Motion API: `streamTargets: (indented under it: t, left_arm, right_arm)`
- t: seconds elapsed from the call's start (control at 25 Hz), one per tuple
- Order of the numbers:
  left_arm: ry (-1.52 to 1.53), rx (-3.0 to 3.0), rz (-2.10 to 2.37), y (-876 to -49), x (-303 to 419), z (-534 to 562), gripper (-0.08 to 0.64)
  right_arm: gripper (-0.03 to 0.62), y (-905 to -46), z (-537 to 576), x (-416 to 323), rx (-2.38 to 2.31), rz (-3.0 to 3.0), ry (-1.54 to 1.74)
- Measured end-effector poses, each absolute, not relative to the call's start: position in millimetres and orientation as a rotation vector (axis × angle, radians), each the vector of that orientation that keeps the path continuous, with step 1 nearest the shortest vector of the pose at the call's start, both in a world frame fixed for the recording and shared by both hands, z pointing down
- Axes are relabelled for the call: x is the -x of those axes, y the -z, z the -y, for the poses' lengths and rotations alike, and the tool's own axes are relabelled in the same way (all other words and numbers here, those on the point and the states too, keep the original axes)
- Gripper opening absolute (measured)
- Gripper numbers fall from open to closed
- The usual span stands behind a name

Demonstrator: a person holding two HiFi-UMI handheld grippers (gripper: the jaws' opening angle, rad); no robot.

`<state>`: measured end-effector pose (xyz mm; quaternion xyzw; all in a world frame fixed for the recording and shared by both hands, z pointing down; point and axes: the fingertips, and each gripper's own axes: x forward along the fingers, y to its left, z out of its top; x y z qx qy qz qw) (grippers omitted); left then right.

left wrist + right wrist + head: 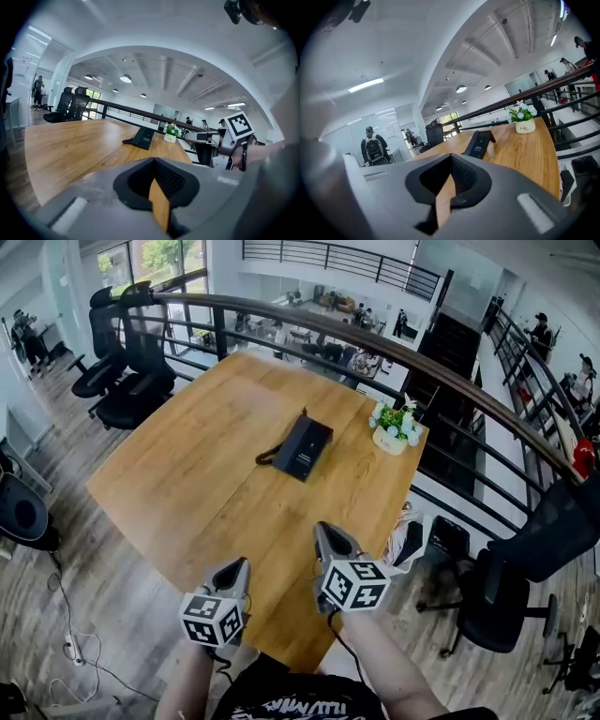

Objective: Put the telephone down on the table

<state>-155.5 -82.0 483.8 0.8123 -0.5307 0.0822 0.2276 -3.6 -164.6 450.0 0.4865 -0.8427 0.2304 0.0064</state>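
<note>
Black telephone, details too small.

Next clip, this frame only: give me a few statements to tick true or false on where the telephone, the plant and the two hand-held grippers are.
1. The telephone lies flat on the wooden table. True.
2. The right hand-held gripper is clamped on the telephone. False: its jaws are together on nothing, and the telephone lies farther up the table, apart from it.
3. A small potted plant stands near the table's right edge, beside the telephone and not touching it. True.
4. The left hand-held gripper holds the potted plant. False: it is shut and empty, at the near edge of the table, far from the plant.
</note>
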Motion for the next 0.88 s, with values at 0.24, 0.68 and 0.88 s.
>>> streamTargets:
  t: [0.24,0.68,0.88]
  left_arm:
    - [-0.209,-2.195,1.542,-476.3,135.6,47.2,0.002]
    - [-0.172,-2.131,1.677,-460.7,96.4,-29.8,0.002]
    - [-0.139,-2.104,1.729,-456.1,78.3,-67.0,0.002]
  right_arm:
    - [0.0,-441.5,130.4,-11.4,-1.421,2.696,-0.687]
    - [-0.001,-432.8,58.3,-36.7,-1.229,2.781,-0.651]
    - [-0.001,-429.7,20.9,-54.3,-1.164,2.806,-0.629]
